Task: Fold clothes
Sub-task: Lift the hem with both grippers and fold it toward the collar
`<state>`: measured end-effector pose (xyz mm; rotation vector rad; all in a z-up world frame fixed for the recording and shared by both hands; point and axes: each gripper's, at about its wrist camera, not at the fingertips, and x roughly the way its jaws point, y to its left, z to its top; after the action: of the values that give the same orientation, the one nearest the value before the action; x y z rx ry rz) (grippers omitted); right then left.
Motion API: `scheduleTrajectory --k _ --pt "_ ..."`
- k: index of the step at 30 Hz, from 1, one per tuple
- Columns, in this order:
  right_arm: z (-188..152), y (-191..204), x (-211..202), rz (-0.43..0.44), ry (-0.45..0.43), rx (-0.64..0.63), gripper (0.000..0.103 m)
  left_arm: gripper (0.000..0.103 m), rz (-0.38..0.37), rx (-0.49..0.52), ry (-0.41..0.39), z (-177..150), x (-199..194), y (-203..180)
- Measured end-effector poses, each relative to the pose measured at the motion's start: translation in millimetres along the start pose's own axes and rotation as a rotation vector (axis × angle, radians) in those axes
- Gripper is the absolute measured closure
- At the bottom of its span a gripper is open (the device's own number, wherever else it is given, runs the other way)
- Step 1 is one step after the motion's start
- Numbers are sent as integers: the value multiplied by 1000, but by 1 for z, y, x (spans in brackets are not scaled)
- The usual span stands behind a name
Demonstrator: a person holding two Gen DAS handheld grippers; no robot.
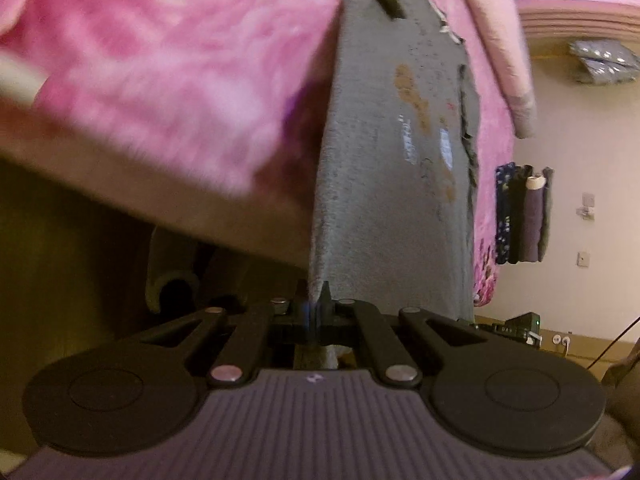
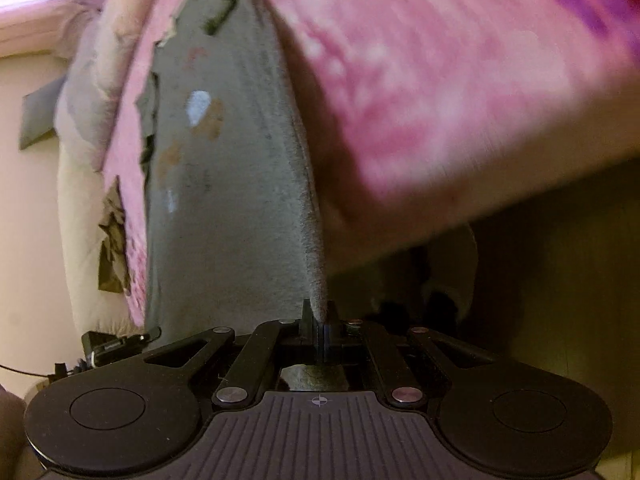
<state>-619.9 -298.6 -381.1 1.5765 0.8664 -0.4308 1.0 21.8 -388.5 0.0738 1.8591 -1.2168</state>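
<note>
On the left, our left gripper (image 1: pixel 318 304) has its jaws pinched tight on the near edge of the grey garment (image 1: pixel 392 184), which runs taut away from the fingers over the pink blanket (image 1: pixel 160 80) on the bed. On the right, our right gripper (image 2: pixel 320 320) is clamped just as firmly on another part of that near edge, the grey garment (image 2: pixel 232 184) rising from it across the pink blanket (image 2: pixel 420 80).

We judge the step in hand to be the lift of the near edge — both corners caught, the cloth stretched between bed and grippers. The next move calls for carrying the two hands together, level with each other, toward the far edge so the fold lands square; uneven travel would skew it.

Only the left view shows clothes hanging on the wall (image 1: pixel 522 216) and a patterned cushion (image 1: pixel 604 62); only the right view shows a dark crumpled cloth (image 2: pixel 114 248) beside the blanket.
</note>
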Motion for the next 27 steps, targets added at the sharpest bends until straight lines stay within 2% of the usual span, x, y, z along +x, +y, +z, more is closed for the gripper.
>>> scheduleTrajectory --k 3,7,13,16,20,27 --pt "-7 2 -2 12 -8 39 102 103 -5 -1 -14 1 -5 -5" --pt "3 14 -8 33 -16 19 102 103 -24 25 -37 16 -12 -17" --pt "46 39 -31 87 -116 -2 102 103 -104 51 -159 63 -20 -48" --pt "87 61 -40 140 -204 -29 102 103 -146 79 -239 99 -16 -70" --pt "155 100 -36 193 -284 -78 102 102 -196 90 -331 163 -3 -92" --pt "270 140 -10 171 -284 -85 102 102 -196 102 -378 272 30 -123"
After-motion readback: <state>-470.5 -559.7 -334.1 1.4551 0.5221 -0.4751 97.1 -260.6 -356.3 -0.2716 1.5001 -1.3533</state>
